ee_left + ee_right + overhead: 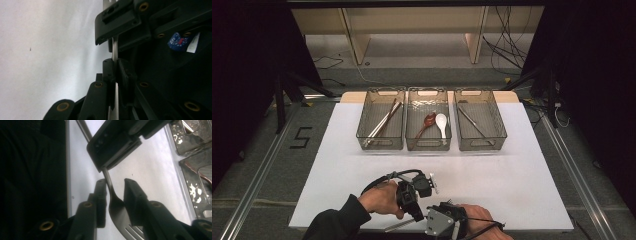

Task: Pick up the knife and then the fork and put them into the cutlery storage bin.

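One metal fork [117,207] sits between both grippers, near the table's front edge. Left gripper [115,71] is clamped narrow on the fork's thin handle; in the left gripper view the shaft runs straight up between its pads and on into the other gripper's black body above. Right gripper [115,188] straddles the fork's neck where it widens toward the tines: the left-hand pad touches the neck, the right-hand pad stands just beside the fork's shoulder with a sliver of table showing between, so jaws are narrow around it but not pinching on both sides. Tines point down toward the right gripper's camera, handle runs up and away into the left gripper's pads, seen just above the right jaws. Fork hangs just over the white table [512,165], not lying on it as far as I can tell.

In the high view both hands meet at bottom centre, left gripper [412,192] just up-left of the right gripper [443,220], touching or nearly so.

Well beyond the jaws: three clear bins in a row. Left bin [381,145] holds chopsticks [383,124], middle bin [428,145] a brown spoon [427,122] and a white spoon [441,123], right bin [479,145] a thin dark utensil, too small to identify
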The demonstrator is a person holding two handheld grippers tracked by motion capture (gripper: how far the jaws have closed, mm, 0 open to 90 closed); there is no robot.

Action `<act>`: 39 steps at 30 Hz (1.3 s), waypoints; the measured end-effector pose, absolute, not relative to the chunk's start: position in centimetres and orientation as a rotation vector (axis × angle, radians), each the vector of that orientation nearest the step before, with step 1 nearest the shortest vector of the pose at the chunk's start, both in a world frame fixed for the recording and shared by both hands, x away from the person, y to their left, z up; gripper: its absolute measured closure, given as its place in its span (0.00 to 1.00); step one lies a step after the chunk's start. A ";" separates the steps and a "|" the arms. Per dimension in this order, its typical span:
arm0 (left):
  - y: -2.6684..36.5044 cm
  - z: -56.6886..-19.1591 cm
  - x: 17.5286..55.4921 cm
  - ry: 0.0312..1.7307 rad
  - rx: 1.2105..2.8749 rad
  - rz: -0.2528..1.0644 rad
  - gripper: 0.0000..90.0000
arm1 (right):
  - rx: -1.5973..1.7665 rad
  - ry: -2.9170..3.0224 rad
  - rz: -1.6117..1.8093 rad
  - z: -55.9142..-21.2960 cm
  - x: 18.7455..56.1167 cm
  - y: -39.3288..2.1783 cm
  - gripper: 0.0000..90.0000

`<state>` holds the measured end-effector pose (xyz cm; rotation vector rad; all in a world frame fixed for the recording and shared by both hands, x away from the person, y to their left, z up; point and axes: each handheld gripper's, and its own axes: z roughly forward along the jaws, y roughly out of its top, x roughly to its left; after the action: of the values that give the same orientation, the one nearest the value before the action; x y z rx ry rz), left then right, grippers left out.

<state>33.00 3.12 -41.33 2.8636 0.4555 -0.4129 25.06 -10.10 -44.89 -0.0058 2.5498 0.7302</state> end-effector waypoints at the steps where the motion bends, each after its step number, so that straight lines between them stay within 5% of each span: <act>1: 3.1 -41.3 33.0 0.456 2.864 -0.409 0.93 | -0.043 2.540 0.711 -44.9 25.1 -10.1 0.85; 6: 3.3 -41.2 33.3 0.462 2.848 -0.403 0.93 | -0.121 2.526 0.677 -45.1 24.9 -10.1 0.97; 12: 3.5 -41.1 33.4 0.482 2.830 -0.414 0.91 | -0.191 2.526 0.646 -44.9 25.0 -10.3 0.99; 23: 6.8 -38.8 34.4 0.642 2.694 -0.244 0.56 | -0.062 2.547 0.662 -44.7 25.8 -11.6 0.99; 39: 12.5 -37.6 35.8 0.825 2.379 0.012 0.33 | 0.184 2.524 0.635 -44.3 29.5 -15.7 0.99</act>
<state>35.83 12.54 -37.57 2.3790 0.8252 0.0116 29.49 -15.66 -44.29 0.1841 2.5241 0.6355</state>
